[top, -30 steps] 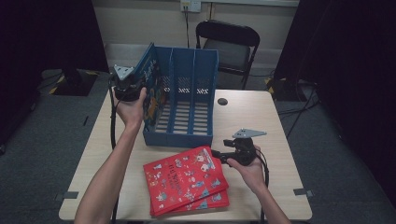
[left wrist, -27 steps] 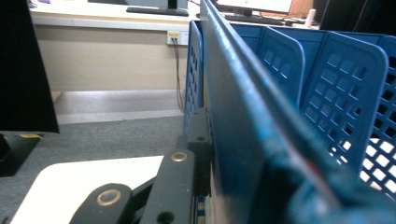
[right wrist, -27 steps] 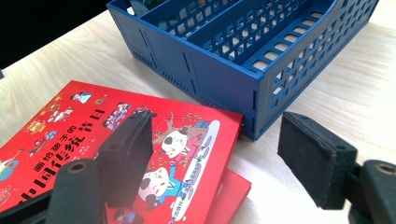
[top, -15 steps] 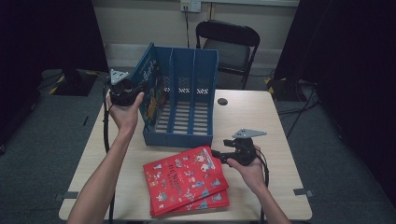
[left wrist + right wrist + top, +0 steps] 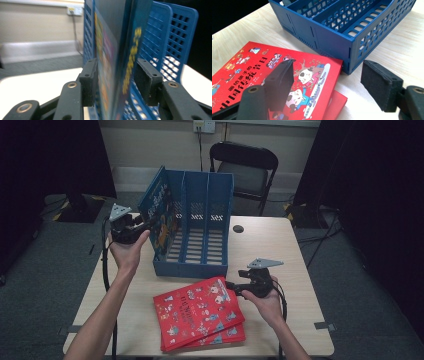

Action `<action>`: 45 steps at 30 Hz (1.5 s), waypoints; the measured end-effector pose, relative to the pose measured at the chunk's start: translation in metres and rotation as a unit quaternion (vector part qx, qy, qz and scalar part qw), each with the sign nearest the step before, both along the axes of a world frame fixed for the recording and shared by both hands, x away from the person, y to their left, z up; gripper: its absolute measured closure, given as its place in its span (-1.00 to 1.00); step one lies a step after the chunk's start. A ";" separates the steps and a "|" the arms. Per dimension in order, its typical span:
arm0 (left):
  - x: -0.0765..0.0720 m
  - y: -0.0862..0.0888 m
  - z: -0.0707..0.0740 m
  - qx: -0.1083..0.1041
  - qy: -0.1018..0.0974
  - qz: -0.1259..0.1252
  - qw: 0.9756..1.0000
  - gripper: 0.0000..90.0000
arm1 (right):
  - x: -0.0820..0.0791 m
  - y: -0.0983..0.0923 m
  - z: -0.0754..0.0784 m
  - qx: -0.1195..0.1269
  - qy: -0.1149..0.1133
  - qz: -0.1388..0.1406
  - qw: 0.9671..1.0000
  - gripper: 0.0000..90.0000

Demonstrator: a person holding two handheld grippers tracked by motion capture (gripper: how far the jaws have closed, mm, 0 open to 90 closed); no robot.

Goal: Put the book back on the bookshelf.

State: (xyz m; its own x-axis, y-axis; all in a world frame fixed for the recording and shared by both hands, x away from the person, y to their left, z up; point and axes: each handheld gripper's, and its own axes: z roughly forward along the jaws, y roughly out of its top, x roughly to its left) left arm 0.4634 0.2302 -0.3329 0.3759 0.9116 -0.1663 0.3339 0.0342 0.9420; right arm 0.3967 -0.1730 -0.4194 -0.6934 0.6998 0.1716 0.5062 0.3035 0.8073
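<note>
Work in hand: filing books upright into the blue rack (image 5: 197, 237).
Left gripper (image 5: 131, 227): jaws just opening, parted either side of the blue book (image 5: 117, 57), pads off its covers.
Blue book: standing on edge in the rack's leftmost slot, long axis upright, leaning on the outer wall.
Other two slots: bare.
Right gripper (image 5: 328, 83): spread wide, grasping nothing, hovering at the right corner of the top red book (image 5: 197, 311).
Red books: two stacked flat on the table (image 5: 300, 250), just before the rack, nearer the right hand.
</note>
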 end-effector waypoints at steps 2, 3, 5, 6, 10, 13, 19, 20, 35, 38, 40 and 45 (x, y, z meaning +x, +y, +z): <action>-0.006 0.003 -0.003 0.006 -0.003 -0.007 1.000 0.21 | 0.000 0.001 -0.001 -0.002 0.001 0.002 1.000 -0.42; -0.009 0.004 -0.006 0.009 -0.003 -0.012 1.000 0.20 | -0.001 0.001 -0.001 -0.003 0.001 0.003 1.000 -0.42; -0.015 0.008 -0.011 0.009 0.005 -0.030 0.999 0.21 | -0.001 0.002 -0.001 -0.005 0.002 0.004 1.000 -0.41; -0.018 0.008 -0.014 0.006 0.007 -0.036 0.999 0.23 | -0.001 0.002 -0.002 -0.005 0.002 0.004 1.000 -0.41; -0.028 0.006 -0.027 0.049 0.022 -0.053 0.997 0.26 | -0.002 0.004 -0.004 -0.011 0.005 0.009 1.000 -0.37; -0.036 0.006 -0.035 0.050 0.031 -0.075 0.995 0.26 | -0.004 0.007 -0.007 -0.019 0.007 0.015 1.000 -0.32; -0.053 0.007 -0.053 0.036 0.044 -0.102 0.993 0.27 | -0.014 0.009 -0.016 -0.046 0.013 0.038 0.998 -0.24; -0.056 0.006 -0.056 0.036 0.046 -0.104 0.993 0.27 | -0.016 0.009 -0.018 -0.050 0.013 0.040 0.998 -0.23; -0.095 -0.005 -0.099 0.082 0.108 -0.173 0.976 0.17 | -0.024 0.015 -0.045 -0.060 0.039 0.050 0.996 -0.35; -0.102 -0.007 -0.109 0.083 0.121 -0.177 0.973 0.16 | -0.025 0.017 -0.045 -0.060 0.039 0.050 0.996 -0.36; -0.105 -0.008 -0.114 0.097 0.123 -0.180 0.971 0.15 | -0.025 0.017 -0.045 -0.062 0.040 0.048 0.996 -0.35; -0.112 -0.006 -0.121 0.100 0.131 -0.182 0.969 0.13 | -0.034 0.016 -0.045 -0.064 0.035 0.035 0.997 -0.31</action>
